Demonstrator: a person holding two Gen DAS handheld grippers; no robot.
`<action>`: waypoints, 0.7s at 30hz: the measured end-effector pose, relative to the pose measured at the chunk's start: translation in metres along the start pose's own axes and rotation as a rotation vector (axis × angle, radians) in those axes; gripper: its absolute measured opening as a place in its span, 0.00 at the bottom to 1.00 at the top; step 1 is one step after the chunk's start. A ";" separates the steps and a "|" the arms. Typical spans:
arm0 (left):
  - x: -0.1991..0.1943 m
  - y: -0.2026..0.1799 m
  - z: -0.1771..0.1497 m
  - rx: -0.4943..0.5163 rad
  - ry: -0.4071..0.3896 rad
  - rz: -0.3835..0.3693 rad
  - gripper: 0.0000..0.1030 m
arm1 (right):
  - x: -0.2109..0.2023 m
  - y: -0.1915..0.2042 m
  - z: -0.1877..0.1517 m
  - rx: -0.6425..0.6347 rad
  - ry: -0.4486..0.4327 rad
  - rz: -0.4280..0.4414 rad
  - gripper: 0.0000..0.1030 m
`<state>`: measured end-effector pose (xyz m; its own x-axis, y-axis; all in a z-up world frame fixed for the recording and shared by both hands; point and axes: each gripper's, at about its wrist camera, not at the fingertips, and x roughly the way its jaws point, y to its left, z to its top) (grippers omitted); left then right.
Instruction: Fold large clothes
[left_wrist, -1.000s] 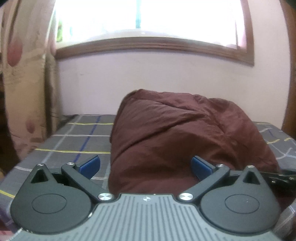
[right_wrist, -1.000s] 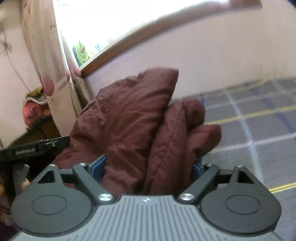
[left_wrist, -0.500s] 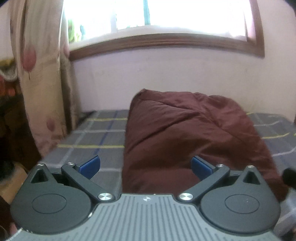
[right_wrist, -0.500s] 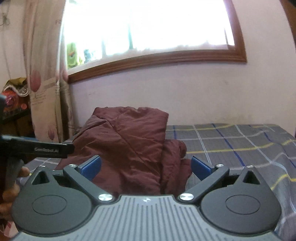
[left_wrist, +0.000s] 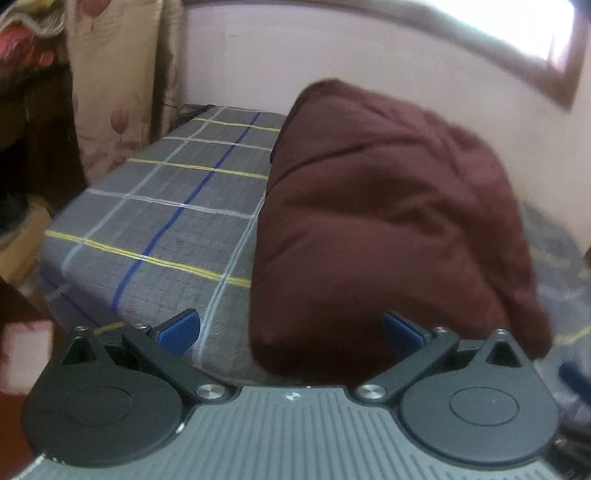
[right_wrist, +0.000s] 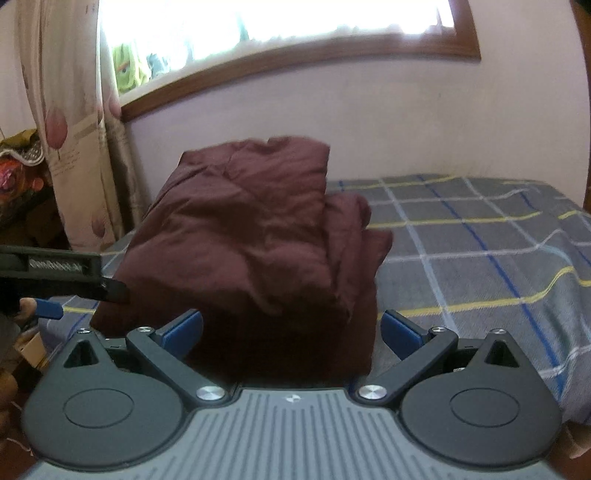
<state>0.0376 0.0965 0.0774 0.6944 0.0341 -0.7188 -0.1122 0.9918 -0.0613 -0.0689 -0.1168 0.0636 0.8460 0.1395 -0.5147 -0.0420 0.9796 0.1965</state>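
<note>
A dark maroon garment (left_wrist: 388, 214) lies folded in a thick bundle on the grey plaid bed (left_wrist: 177, 221). It also shows in the right wrist view (right_wrist: 251, 236), with a smaller fold sticking out on its right side. My left gripper (left_wrist: 290, 328) is open and empty, just short of the bundle's near edge. My right gripper (right_wrist: 291, 328) is open and empty, held back from the bundle's near end. The left gripper shows in the right wrist view (right_wrist: 55, 273) at the far left.
The plaid bed (right_wrist: 480, 240) stretches to the right of the bundle. A pink wall and a wood-framed window (right_wrist: 295, 48) stand behind. A floral curtain (left_wrist: 110, 74) hangs at the left, with clutter (right_wrist: 18, 177) beside the bed's left edge.
My right gripper has let go of the garment and drawn back; the bundle now rests on the bed. My left gripper has swung left and tilted, staying open.
</note>
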 end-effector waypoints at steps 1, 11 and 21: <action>0.001 -0.001 -0.002 0.008 0.009 -0.002 1.00 | 0.000 0.003 -0.001 -0.006 0.010 0.005 1.00; 0.011 -0.009 -0.014 0.051 0.081 0.002 1.00 | 0.001 0.009 -0.007 -0.017 0.033 -0.005 1.00; 0.017 -0.013 -0.021 0.074 0.120 -0.006 1.00 | 0.013 0.007 -0.014 -0.002 0.115 -0.001 1.00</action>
<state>0.0360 0.0816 0.0510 0.6040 0.0179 -0.7968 -0.0529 0.9984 -0.0176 -0.0652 -0.1062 0.0466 0.7794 0.1537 -0.6074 -0.0422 0.9801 0.1940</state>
